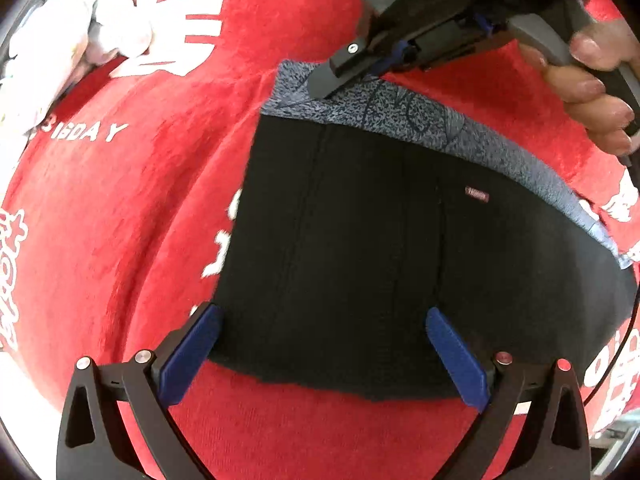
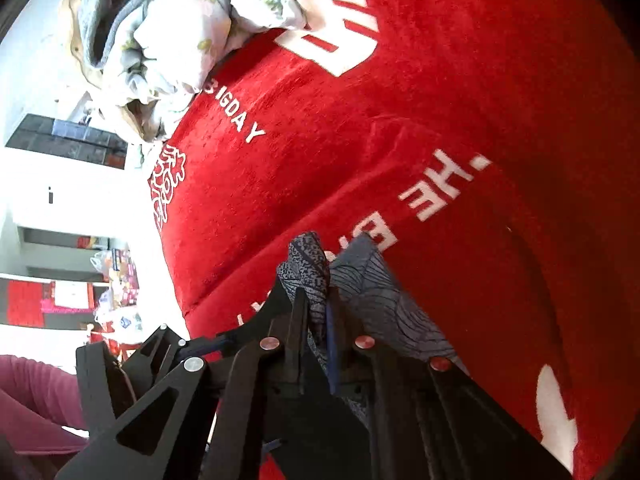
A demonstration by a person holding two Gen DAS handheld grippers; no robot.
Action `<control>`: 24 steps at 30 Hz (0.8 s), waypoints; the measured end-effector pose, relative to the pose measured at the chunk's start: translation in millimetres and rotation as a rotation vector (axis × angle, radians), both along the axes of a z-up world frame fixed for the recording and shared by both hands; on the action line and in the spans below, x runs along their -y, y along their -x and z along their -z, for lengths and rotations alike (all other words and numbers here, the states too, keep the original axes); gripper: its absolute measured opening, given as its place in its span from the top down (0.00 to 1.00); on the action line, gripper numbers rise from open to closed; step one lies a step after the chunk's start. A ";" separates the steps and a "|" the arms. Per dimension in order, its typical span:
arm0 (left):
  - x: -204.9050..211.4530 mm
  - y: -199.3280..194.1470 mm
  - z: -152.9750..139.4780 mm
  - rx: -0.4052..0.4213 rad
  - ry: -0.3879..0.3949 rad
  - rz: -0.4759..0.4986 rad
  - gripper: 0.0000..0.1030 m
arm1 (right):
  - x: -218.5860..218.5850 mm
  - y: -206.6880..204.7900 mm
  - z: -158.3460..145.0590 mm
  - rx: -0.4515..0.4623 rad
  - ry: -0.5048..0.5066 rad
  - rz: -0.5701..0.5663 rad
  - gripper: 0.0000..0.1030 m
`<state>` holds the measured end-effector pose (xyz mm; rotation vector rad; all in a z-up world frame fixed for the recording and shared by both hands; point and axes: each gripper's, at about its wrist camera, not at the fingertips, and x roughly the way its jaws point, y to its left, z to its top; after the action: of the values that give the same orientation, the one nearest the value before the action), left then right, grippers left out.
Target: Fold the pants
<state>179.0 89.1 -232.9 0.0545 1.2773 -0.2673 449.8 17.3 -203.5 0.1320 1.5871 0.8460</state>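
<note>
Black pants [image 1: 360,240] with a speckled grey waistband [image 1: 400,116] lie on a red cloth. My left gripper [image 1: 324,344] is open, its blue pads [image 1: 192,356] on either side of the pants' near edge. My right gripper [image 1: 320,84] is at the far left corner of the waistband. In the right wrist view my right gripper [image 2: 316,312] is shut on the grey waistband [image 2: 308,276], which bunches up between its fingers.
The red cloth [image 1: 120,220] with white lettering covers the whole surface. A heap of white and grey clothes [image 2: 160,40] lies at the far left [image 1: 72,40]. Shelves and room clutter [image 2: 80,280] show beyond the cloth's edge.
</note>
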 end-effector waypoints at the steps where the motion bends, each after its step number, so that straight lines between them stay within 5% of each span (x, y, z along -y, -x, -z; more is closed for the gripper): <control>1: 0.7 1.6 2.8 -0.004 -0.021 0.002 0.00 | -3.8 -2.6 8.4 -0.005 0.016 0.012 0.91; 5: 4.1 0.7 5.4 -0.003 -0.040 0.018 0.00 | -6.6 -4.3 52.6 0.007 0.132 0.091 0.89; 8: 7.0 -0.6 -0.3 -0.013 -0.055 0.018 0.00 | 12.6 -1.6 42.8 0.002 0.105 0.249 0.77; 12: 18.9 -5.5 -15.1 -0.013 -0.054 0.060 0.00 | 58.0 27.8 3.8 0.056 0.108 0.320 0.67; 15: 44.9 -3.7 -30.2 0.007 -0.064 0.138 0.00 | 130.4 75.4 -25.7 0.061 0.116 0.473 0.54; 24: 207.6 17.1 -53.1 0.004 -0.024 0.367 0.00 | 366.2 270.1 -55.0 -0.013 0.272 1.012 0.54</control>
<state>161.9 -118.5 -179.8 0.3113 1.2622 -0.5663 179.7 -348.9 -148.5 0.6744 1.3749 -0.1579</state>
